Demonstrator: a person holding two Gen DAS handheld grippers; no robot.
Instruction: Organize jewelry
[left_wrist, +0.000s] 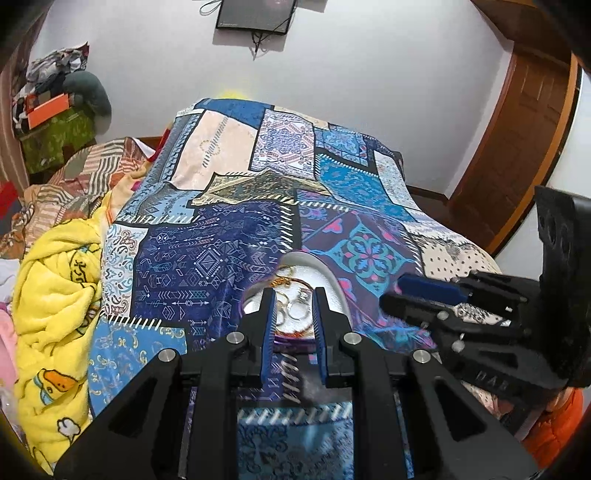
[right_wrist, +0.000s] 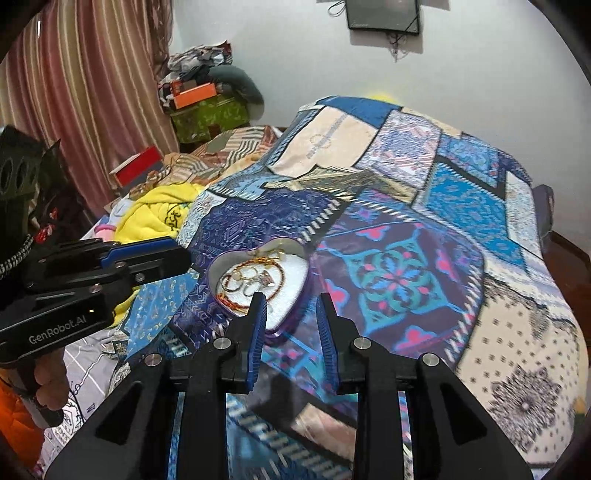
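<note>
Right wrist view shows one heart-shaped box (right_wrist: 295, 280) on the patchwork bedspread (right_wrist: 461, 206), its near edge at 12 o'clock from the right gripper (right_wrist: 291, 314). One tangle of jewelry (right_wrist: 251, 277), rings and bangles too knotted to count, lies inside. Bare quilt spreads toward 3 o'clock. Both tools, the left gripper (left_wrist: 294, 310) too, stand slightly parted and hold nothing.

I read "GenRobot.AI" in white on the black body of the left claw (right_wrist: 162, 258), at lower left of the right wrist view.
</note>
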